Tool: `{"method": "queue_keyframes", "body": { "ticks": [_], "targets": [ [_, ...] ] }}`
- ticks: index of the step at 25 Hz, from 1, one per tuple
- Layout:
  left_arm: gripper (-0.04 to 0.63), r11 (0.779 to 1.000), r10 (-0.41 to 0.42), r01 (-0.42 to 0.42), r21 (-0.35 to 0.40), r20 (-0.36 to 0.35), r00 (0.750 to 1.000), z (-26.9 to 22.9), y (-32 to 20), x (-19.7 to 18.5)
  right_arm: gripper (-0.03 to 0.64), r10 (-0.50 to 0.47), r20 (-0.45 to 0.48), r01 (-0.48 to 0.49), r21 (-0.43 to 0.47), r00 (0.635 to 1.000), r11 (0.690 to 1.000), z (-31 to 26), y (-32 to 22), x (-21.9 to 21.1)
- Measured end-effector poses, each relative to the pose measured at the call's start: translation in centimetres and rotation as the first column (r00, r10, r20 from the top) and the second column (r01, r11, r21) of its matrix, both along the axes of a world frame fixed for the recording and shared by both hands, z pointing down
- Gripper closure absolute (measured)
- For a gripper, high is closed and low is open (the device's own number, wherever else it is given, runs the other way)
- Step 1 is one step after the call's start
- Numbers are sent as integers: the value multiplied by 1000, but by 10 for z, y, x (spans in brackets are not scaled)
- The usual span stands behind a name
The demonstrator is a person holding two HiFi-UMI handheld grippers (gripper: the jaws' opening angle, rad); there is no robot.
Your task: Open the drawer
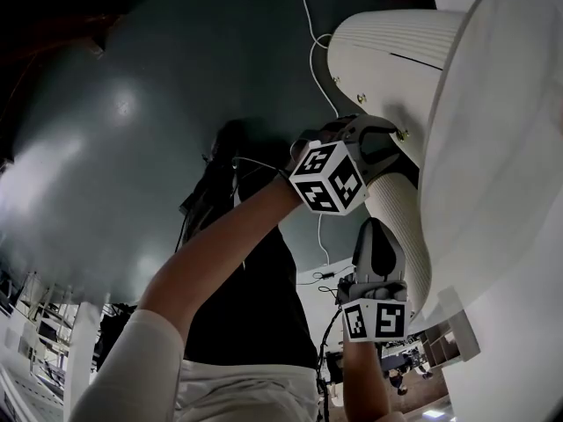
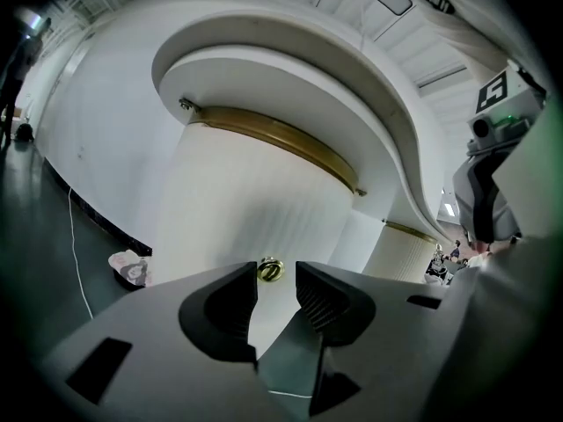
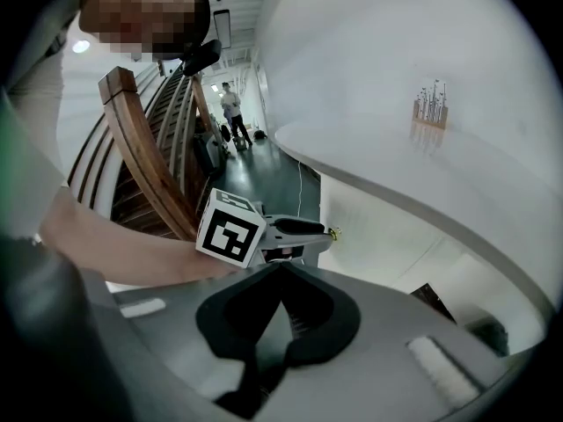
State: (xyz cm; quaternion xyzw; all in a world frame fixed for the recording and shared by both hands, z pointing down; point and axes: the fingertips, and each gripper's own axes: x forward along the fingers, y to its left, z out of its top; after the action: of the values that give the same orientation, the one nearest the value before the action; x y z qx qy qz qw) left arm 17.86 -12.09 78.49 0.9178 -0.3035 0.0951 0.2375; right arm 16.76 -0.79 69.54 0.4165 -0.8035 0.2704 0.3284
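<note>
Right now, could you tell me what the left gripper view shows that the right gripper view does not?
Only the left gripper view: the left gripper open and empty, a brass rail and a crumpled bundle on the floor. Only the right gripper view: the right gripper shut, a curved wooden frame, a distant person and a small stand on the counter. Both: the brass knob and the white cabinet.

Drawer front (image 2: 246, 209) matt white, finely ribbed; knob (image 2: 270, 269) polished brass, and the band (image 2: 281, 136) brass too, duller; floor (image 1: 114, 121) dark, smooth and glossy, throwing back light; left gripper (image 2: 275, 281) smooth matt grey plastic, its pads (image 2: 321, 301) black, ridged, matt; frame (image 3: 145, 161) varnished brown wood; sleeve (image 1: 132, 359) white cloth.
</note>
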Motion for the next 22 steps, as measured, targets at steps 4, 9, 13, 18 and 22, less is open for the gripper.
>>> {"method": "queue_keyframes", "body": {
  "ticks": [4,9,13,18,22],
  "targets": [
    [454,1000,1,-1,12,17,1000,5,-4,7,606,23,7,-23,-3,1000,1000,6,1,9],
    [462,999,24,-27,35,67,997,11,-9,16,606,37,12,-37,0,999,999,10,2,14],
    [491,999,2,-4,37,54,999,11,-15,17,606,37,10,-37,2,999,999,14,5,13],
    [494,1000,18,-18,14,20,1000,11,-13,16,606,30,-4,-30,7,1000,1000,21,6,15],
    [494,1000,11,-11,1,14,1000,10,-14,16,606,39,-11,-39,13,999,999,24,3,17]
  ]
}}
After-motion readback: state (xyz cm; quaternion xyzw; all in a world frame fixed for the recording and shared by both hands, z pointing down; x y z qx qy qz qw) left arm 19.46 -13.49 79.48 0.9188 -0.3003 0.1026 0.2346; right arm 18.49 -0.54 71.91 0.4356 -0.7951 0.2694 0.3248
